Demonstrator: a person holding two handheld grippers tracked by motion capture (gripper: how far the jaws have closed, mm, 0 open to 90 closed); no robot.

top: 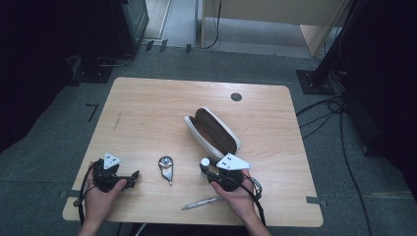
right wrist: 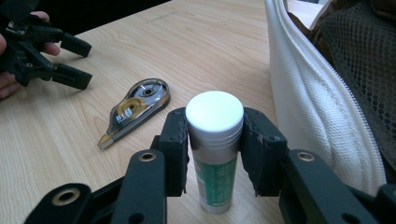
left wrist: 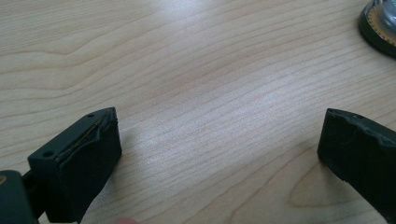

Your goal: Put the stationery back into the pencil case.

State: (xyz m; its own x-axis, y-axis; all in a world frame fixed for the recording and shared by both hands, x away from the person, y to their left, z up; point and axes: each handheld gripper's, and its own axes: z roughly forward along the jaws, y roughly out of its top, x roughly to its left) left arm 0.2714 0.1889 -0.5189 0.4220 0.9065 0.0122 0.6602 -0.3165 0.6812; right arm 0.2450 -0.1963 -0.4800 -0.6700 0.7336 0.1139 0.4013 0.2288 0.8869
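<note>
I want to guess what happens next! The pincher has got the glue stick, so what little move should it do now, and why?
Probably lift the glue stick straight up. The right gripper has both jaws against it just under its white cap, and it stands upright on the table. The open pencil case lies right beside it, so it seems bound there.

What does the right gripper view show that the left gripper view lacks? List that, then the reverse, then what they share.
Right gripper view: the right gripper with its jaws closed on an upright glue stick with a white cap, the open white pencil case with its mesh lining, and the left gripper farther off.
Left gripper view: a close look along the left gripper's own jaws, standing wide open over bare wood.
Shared: the wooden table and the correction tape, whole in the right gripper view and just an edge at the top right corner in the left.
</note>
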